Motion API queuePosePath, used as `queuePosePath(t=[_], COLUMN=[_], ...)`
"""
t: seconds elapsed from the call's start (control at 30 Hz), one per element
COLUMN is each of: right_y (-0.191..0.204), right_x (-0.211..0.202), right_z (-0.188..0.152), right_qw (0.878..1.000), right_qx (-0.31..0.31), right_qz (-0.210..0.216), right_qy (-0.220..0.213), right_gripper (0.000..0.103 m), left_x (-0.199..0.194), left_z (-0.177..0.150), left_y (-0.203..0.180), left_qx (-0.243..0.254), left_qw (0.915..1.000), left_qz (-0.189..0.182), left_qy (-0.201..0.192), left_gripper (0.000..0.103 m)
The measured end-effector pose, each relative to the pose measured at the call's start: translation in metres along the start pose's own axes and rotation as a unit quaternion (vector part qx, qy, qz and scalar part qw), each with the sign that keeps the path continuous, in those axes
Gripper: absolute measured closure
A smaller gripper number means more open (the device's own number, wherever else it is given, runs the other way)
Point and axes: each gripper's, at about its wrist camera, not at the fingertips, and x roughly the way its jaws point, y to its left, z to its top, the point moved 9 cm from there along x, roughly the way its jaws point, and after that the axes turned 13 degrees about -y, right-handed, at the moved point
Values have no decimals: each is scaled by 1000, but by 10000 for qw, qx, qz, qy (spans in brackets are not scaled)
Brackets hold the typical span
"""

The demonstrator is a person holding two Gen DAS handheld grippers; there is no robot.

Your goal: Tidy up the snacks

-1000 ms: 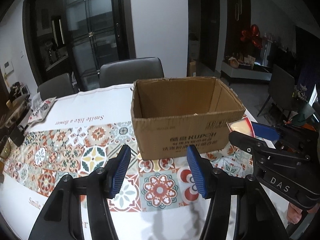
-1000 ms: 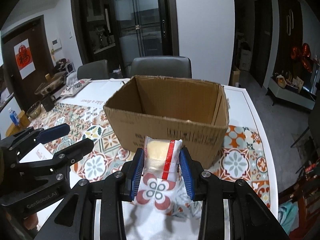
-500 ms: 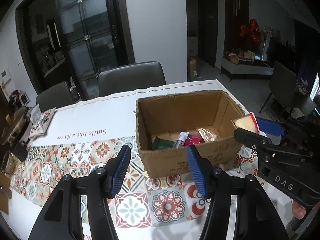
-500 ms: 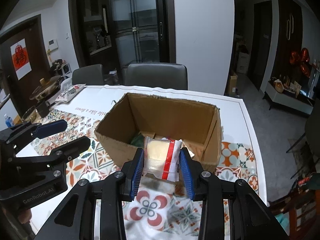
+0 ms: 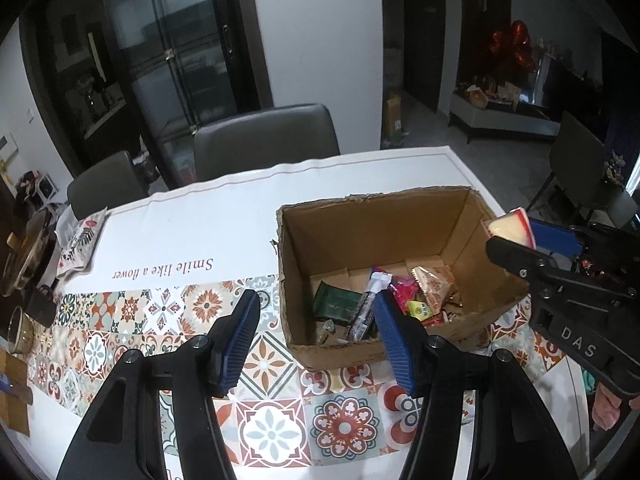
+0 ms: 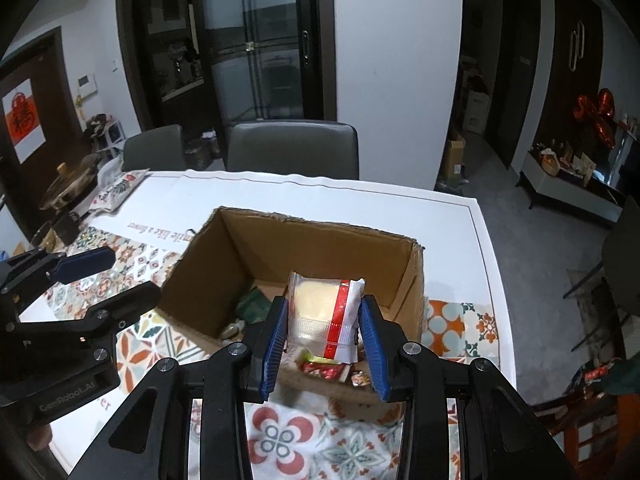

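Right tongs (image 6: 325, 332) are pinching a clear packet (image 6: 325, 314) with a red stripe, some pale cake or biscuit inside, and it's hanging over the near right corner of the box (image 6: 304, 236), roughly at rim height from what I can tell. Left tongs (image 5: 314, 338) are spread wide with nothing in them, hovering over the table (image 5: 208, 220) just in front of the box's near left corner.

My guess on handling: the packet is light, crinkly film with a soft, crushable filling. I'm gripping it across the lower half by the side seams, which looks about right; a hard squeeze on the middle would probably mash it. Film is slick, so a loose grip could let it slip out early.

Room-wise, the box is open on top with no flaps sticking up. The rim is ragged cardboard, so I'd want the tongs clear of the near wall before letting go. Other snacks (image 5: 404, 296) already lie in the near half of the floor; the far half looks bare. Plenty of space on the table to the left of the box. The two tongs are well apart, though the left ones sit close to the near wall.
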Motion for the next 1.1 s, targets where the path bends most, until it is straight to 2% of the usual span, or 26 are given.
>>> queuePosePath(t=[0.3, 0.4, 0.47, 0.57, 0.7, 0.97, 1.1], right_y=[-7, -10, -13, -13, -13, -9, -7], right_x=[23, 30, 31, 29, 19, -24, -50], right_z=[-1, -2, -3, -5, -9, -18, -24], right_qw=[9993, 9988, 9988, 9986, 9989, 9987, 9978], right_qx=[88, 64, 54, 86, 77, -47, -65], right_qz=[-87, -202, -261, -286, -334, -481, -531], right_qy=[356, 431, 422, 430, 322, -140, -403], right_gripper=[64, 53, 52, 45, 44, 31, 26], left_x=[19, 18, 17, 14, 6, -31, -59], left_z=[0, -1, -1, -3, -11, -24, -29], left_y=[10, 11, 12, 12, 13, 11, 4], left_qx=[-45, -26, 1, 36, 3, -95, -62], left_qw=[9997, 9997, 9996, 9996, 9997, 9989, 9970], left_qz=[136, 186, 225, 258, 258, 261, 261], left_qy=[215, 186, 151, 112, 30, -372, -727], left_gripper=[39, 38, 37, 37, 37, 32, 23])
